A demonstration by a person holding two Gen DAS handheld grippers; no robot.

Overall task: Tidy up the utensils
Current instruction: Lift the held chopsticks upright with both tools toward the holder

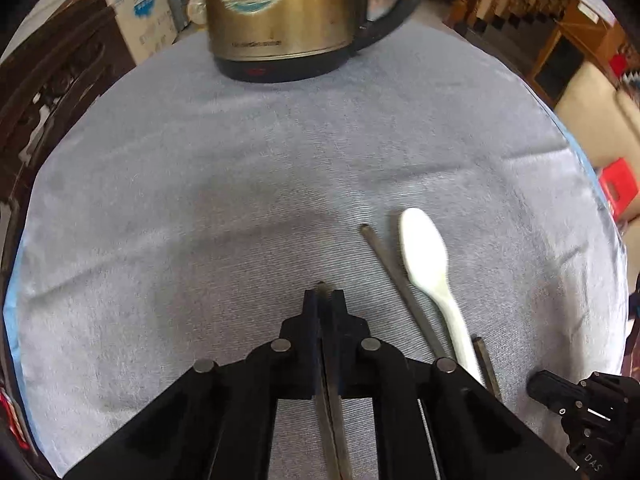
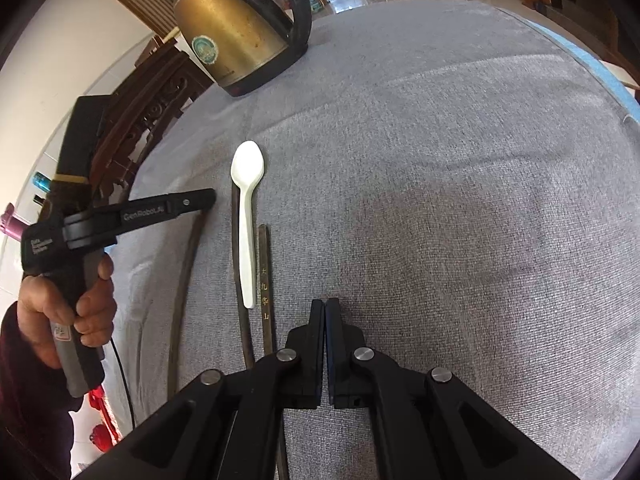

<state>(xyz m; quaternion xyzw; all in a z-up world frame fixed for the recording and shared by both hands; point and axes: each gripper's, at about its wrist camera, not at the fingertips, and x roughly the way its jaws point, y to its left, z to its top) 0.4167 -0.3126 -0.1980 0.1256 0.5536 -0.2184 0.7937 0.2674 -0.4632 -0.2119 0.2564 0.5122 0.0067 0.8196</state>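
left tongs [image 1: 325, 294]: pointed steeply down at the counter [image 1: 200, 184], jaws closed narrow on 1 dark chopstick [image 1: 334, 432] that runs between the pads, its tip showing just past the fingertips. in the right wrist view a hand [image 2: 68, 312] grips the handle of these tongs at the left edge of the counter, a dark sleeve behind the wrist.

right tongs [image 2: 325, 304]: angled down over the counter, pads pressed together with nothing between them; seen from the left wrist view only as a dark tip at the lower right, apart from the utensils.

utensils, counted:
- chopsticks: 3 in all. 1 held in the left tongs; 1 long chopstick [image 2: 240, 280] flat on the cloth just left of the spoon; 1 shorter-looking chopstick [image 2: 265, 280] with gold characters, just right of the spoon handle.
- spoon [image 2: 247, 200]: 1, white, lying flat between the 2 loose chopsticks, bowl toward the kettle. whether it touches them cannot be told.

other:
- kettle [image 2: 236, 36]: 1, brass-coloured with black handle and base, upright at the far edge, well apart from the utensils.
- counter cover: 1 grey cloth, lightly creased.
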